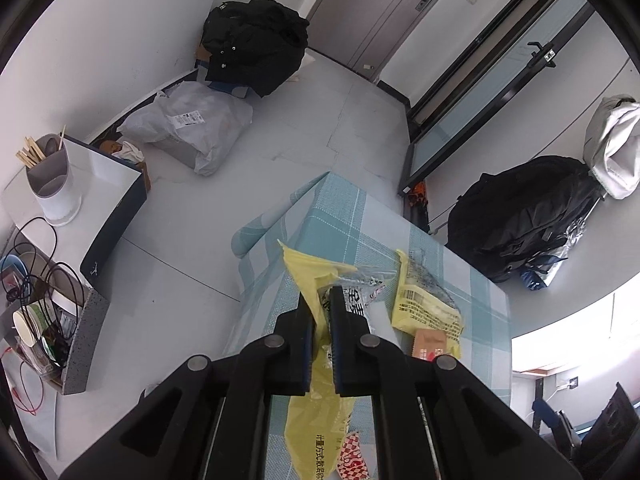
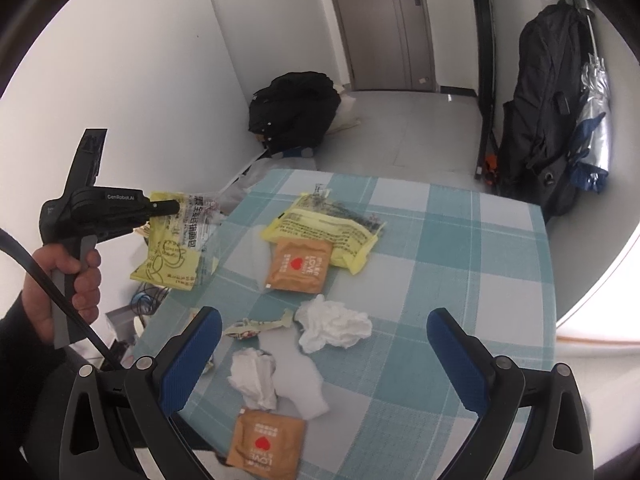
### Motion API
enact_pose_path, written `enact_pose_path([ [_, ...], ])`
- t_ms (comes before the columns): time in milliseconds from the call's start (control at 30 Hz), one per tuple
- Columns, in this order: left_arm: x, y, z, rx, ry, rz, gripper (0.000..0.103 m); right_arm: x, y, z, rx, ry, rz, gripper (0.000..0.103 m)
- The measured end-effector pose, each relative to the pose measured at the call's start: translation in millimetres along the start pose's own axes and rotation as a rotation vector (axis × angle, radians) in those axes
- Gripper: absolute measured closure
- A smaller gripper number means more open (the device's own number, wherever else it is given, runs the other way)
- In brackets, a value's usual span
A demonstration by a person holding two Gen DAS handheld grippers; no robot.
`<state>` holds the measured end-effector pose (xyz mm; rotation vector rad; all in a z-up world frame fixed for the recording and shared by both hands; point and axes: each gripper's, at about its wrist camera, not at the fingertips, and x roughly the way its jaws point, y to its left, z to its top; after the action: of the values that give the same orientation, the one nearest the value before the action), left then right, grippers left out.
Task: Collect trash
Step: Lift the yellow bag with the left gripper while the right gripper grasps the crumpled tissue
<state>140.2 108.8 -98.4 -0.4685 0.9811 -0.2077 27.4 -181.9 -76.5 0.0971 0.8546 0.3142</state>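
Two grippers are working a checked table (image 2: 460, 280): the left gripper (image 2: 172, 207) is pinching a yellow wrapper (image 2: 168, 256) clear of the table's edge, seemingly to carry it off, while the right gripper (image 2: 324, 356) is hanging wide open over crumpled tissues (image 2: 332, 326) awaiting collection.

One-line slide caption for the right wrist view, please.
Left gripper lifts a yellow wrapper off the checked table; right gripper open above crumpled tissues.

Glossy plastic yellow wrapper (image 2: 170, 248); crumpled paper tissue (image 2: 332, 326); smooth checked tablecloth (image 2: 460, 280).
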Motion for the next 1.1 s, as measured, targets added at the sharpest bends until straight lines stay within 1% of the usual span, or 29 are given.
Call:
enact_pose_path([
  [167,-7,-6,1,0.01,-0.015,-0.025,0.1,3,3,-4,0.024,0.041,0.006,0.002],
  [267,-10,-7,1,0.014,-0.024,-0.042,0.1,5,10,-5,-0.005,0.056,-0.008,0.006],
  [333,-9,-7,1,0.013,-0.019,-0.045,0.1,7,15,-7,-0.028,0.071,-0.009,0.01],
  [400,-8,-6,2,0.011,-0.017,-0.05,0.1,9,20,-9,-0.055,0.081,-0.011,0.012],
  [533,-10,-8,2,0.016,-0.018,-0.06,0.1,18,18,-8,-0.063,0.088,-0.042,0.012],
  [600,-11,-10,2,0.022,-0.019,-0.061,0.1,29,12,-6,-0.041,0.106,-0.072,0.013],
  [700,-12,-10,2,0.022,-0.018,-0.066,0.1,48,0,-6,0.011,0.141,-0.078,0.02],
  [733,-12,-10,2,0.021,-0.016,-0.068,0.1,54,-2,-6,0.021,0.156,-0.079,0.025],
  [833,-12,-11,2,0.02,-0.014,-0.071,0.1,70,-7,-6,0.045,0.187,-0.061,0.035],
  [900,-12,-12,2,0.021,-0.012,-0.072,0.1,76,-10,-5,0.07,0.191,-0.039,0.041],
  [967,-12,-12,2,0.024,-0.011,-0.071,0.1,81,-11,-4,0.085,0.196,-0.027,0.043],
  [1000,-12,-12,2,0.024,-0.011,-0.069,0.1,83,-11,-4,0.088,0.199,-0.026,0.048],
  [1033,-12,-13,1,0.026,-0.009,-0.069,0.1,86,-11,-4,0.088,0.205,-0.019,0.054],
  [1067,-12,-14,2,0.027,-0.008,-0.069,0.1,89,-11,-4,0.085,0.213,-0.013,0.057],
  [1100,-13,-13,1,0.028,-0.011,-0.068,0.1,91,-10,-5,0.08,0.221,-0.012,0.064],
])
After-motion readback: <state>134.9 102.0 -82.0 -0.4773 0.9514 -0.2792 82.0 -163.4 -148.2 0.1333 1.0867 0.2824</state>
